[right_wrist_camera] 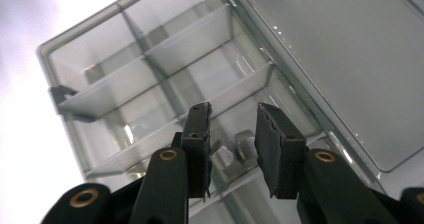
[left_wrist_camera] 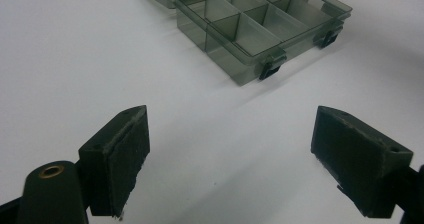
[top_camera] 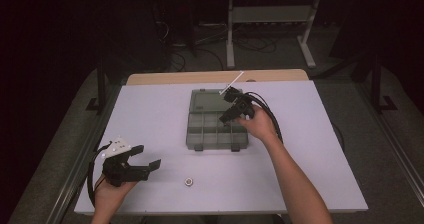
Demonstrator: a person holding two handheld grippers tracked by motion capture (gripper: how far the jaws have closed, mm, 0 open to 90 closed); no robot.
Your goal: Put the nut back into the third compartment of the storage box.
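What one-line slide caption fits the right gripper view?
Right gripper, jaws slightly apart and holding nothing, poised above two metal nuts in a compartment of the open organizer box.

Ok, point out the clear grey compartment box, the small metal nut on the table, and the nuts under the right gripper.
Clear grey compartment box (top_camera: 217,136): high view, front wall.
Small metal nut (top_camera: 189,182): high view, its middle.
Nuts in the box (right_wrist_camera: 231,152): right gripper view, between two nuts.

Compartment box (top_camera: 217,126) at mid-tabletop (top_camera: 150,114), its open lid (top_camera: 206,102) lying flat behind it. Two nuts (right_wrist_camera: 232,151) lie in a compartment at the box's right side. A third nut (top_camera: 189,182) rests on the tabletop before the box, near the front edge.
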